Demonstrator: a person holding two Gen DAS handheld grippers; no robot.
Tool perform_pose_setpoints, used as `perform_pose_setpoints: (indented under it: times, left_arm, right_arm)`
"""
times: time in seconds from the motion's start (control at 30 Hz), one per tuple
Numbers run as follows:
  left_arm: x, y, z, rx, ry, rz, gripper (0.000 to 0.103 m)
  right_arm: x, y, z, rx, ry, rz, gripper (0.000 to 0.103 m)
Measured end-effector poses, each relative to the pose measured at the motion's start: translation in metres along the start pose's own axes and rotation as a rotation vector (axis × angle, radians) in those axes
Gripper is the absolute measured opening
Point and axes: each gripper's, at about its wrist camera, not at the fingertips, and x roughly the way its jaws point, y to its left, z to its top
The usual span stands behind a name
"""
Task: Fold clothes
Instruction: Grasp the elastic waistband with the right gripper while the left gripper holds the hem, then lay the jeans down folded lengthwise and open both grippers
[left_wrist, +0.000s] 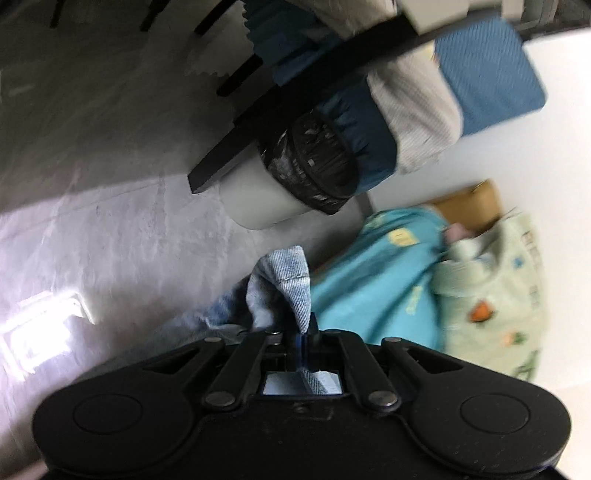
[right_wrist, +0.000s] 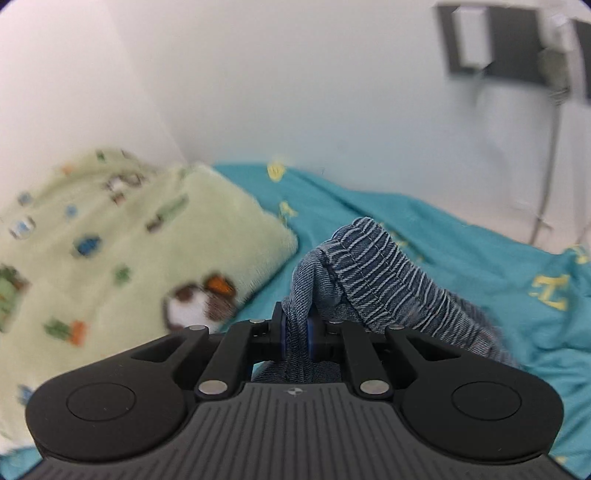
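Note:
A pair of blue denim jeans hangs between both grippers. In the left wrist view my left gripper (left_wrist: 304, 330) is shut on a pale, hemmed corner of the jeans (left_wrist: 286, 284), which sticks up past the fingertips. In the right wrist view my right gripper (right_wrist: 295, 332) is shut on the gathered elastic waistband of the jeans (right_wrist: 369, 273); the darker cloth bunches up above the pads and trails off to the right. Both views are blurred by motion.
Below lies a teal sheet with yellow prints (right_wrist: 461, 251) and a pale green fleece blanket with small pictures (right_wrist: 129, 251). The left wrist view also has a grey floor (left_wrist: 110, 166), a black table frame (left_wrist: 295, 92), a white bin with a black liner (left_wrist: 291, 181) and a brown cardboard box (left_wrist: 476, 206).

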Motion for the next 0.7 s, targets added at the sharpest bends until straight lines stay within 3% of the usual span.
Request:
perform_pose_setpoints:
  times: [0.1,0.2,0.3,0.4,0.5,0.6,0.7]
  left_arm:
    - [0.026,0.009,-0.007,0.006,0.025,0.034,0.002]
    - [0.026,0.022,-0.009,0.026,0.043,-0.011,0.004]
    - [0.006,0.034,-0.014,0.054,0.039,-0.059,0.021]
    - [-0.027,0.051,-0.023,0.071,0.011,-0.12,0.041]
    - [-0.054,0.083,-0.034,-0.022,0.037,-0.172,0.044]
    - [-0.076,0.113,-0.042,-0.134,0.076,-0.217,0.055]
    - [-0.084,0.135,-0.05,-0.236,0.125,-0.25,0.058]
  right_arm:
    - [0.028,0.001,-0.017,-0.034,0.002,-0.014,0.011]
    - [0.033,-0.003,-0.025,-0.058,-0.011,0.009,0.017]
    - [0.019,-0.005,-0.023,-0.087,-0.024,0.046,0.038]
    - [-0.005,-0.004,-0.022,-0.13,-0.034,0.067,0.045]
    - [-0.036,-0.002,-0.032,-0.186,-0.037,0.08,0.047]
    - [-0.069,-0.001,-0.048,-0.254,-0.028,0.087,0.047]
    - [-0.101,-0.003,-0.072,-0.305,-0.007,0.115,0.047]
